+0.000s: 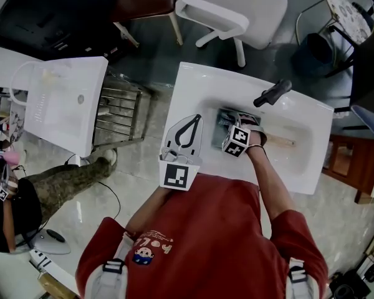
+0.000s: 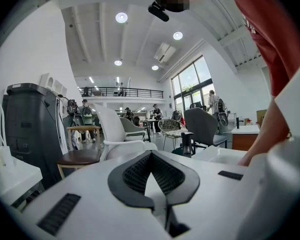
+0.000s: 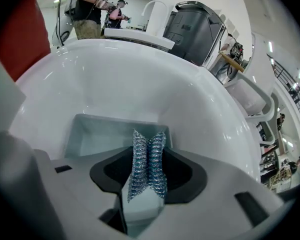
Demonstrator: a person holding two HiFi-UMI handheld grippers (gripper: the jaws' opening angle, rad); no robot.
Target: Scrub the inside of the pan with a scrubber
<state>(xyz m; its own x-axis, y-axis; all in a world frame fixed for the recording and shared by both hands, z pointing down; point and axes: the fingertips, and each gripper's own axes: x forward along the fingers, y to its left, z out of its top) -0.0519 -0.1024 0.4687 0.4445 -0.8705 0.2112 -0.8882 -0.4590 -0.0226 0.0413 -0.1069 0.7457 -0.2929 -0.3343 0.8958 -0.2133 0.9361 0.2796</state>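
Steel scrubber (image 3: 148,170) in right tool (image 3: 148,151), over pan (image 3: 97,134)

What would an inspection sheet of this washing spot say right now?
Surface: white sink, rim bare.
Job's things: square pan in the basin; metal scrubber.
Clutter: nothing seen.
Grippers: right gripper shut on scrubber, at the pan; left gripper shut, empty, over the sink's left side.
Cables: black cable on the floor.
Surroundings: black faucet, white chair, second sink, seated person.
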